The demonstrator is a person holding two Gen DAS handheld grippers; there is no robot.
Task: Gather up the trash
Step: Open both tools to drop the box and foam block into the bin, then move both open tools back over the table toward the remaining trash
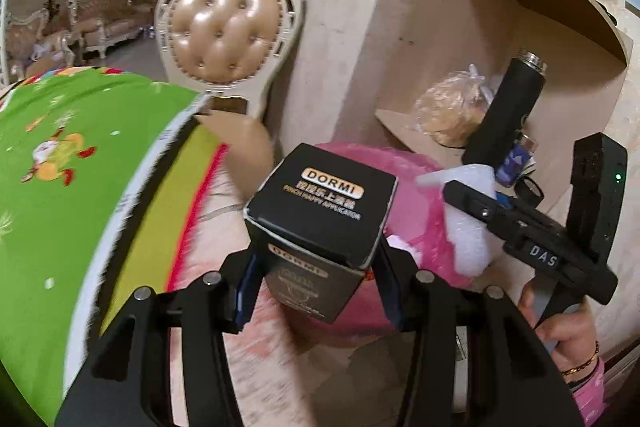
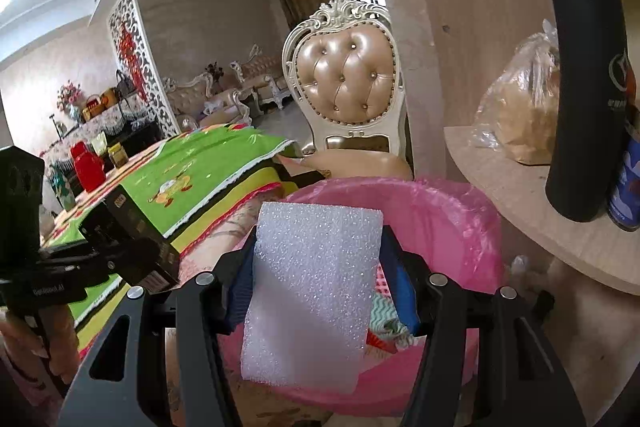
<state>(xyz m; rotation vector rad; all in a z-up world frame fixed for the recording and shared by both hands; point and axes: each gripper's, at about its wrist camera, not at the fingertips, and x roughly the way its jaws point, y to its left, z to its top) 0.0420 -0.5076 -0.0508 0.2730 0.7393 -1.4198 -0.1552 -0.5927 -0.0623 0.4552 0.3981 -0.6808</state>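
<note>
Already near the drop: left tongs [image 1: 316, 291] clenched on black DORMI box [image 1: 320, 211], carried in front of pink-lined trash bin [image 1: 404, 163]; right tongs [image 2: 320, 291] clenched on white foam block [image 2: 312, 291], poised right over bin liner rim [image 2: 452, 211]. Coloured wrappers already lying inside bin. Pick-up done for both pieces, judging by grips; release into bin not yet done. Green cartoon-print cloth on surface [image 2: 224, 163] beside bin; other trash there impossible to tell
</note>
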